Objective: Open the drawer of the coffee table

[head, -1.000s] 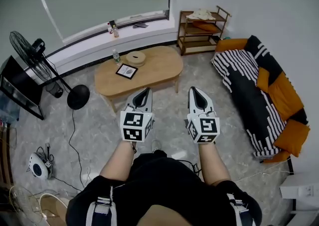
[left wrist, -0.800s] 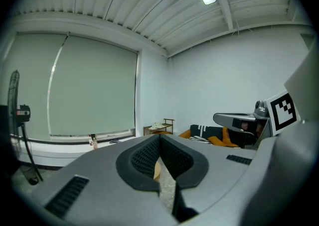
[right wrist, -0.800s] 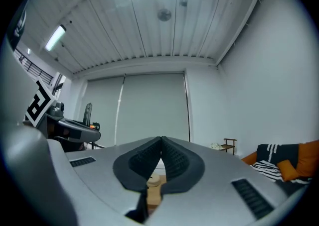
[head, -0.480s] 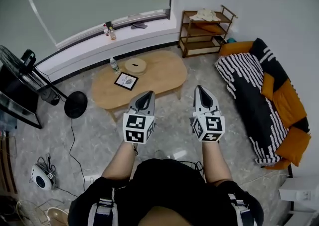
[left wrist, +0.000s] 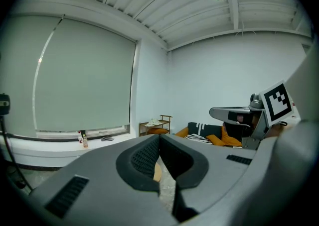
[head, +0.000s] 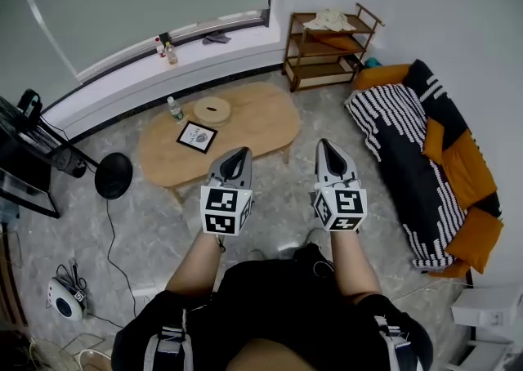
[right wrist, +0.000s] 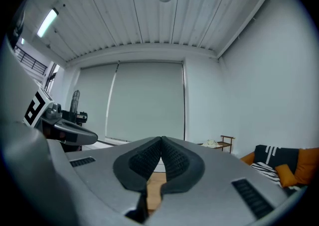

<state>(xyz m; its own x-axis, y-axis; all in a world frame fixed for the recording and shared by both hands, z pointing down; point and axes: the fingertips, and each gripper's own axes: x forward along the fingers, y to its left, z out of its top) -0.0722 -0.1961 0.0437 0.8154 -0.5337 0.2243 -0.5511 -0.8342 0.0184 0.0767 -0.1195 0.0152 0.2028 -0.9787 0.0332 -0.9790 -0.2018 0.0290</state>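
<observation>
The oval wooden coffee table (head: 245, 120) stands on the marble floor ahead of me in the head view; no drawer front shows from above. On it lie a framed picture (head: 196, 136), a round wooden box (head: 212, 109) and a small bottle (head: 173, 109). My left gripper (head: 240, 151) hovers just short of the table's near edge, shut and empty. My right gripper (head: 326, 145) is held level beside it to the right, over the floor, also shut and empty. Both gripper views look across the room; a sliver of tabletop (right wrist: 155, 186) shows under the right jaws.
A striped black-and-orange sofa (head: 425, 153) lines the right wall. A wooden shelf rack (head: 328, 49) stands at the back right. A floor fan base (head: 113, 175) and cables lie left of the table. A window ledge (head: 163, 59) with small bottles runs along the back.
Both grippers have advanced toward the coffee table together as I stepped forward; the table sits closer under the gripper tips. Both stay shut.
</observation>
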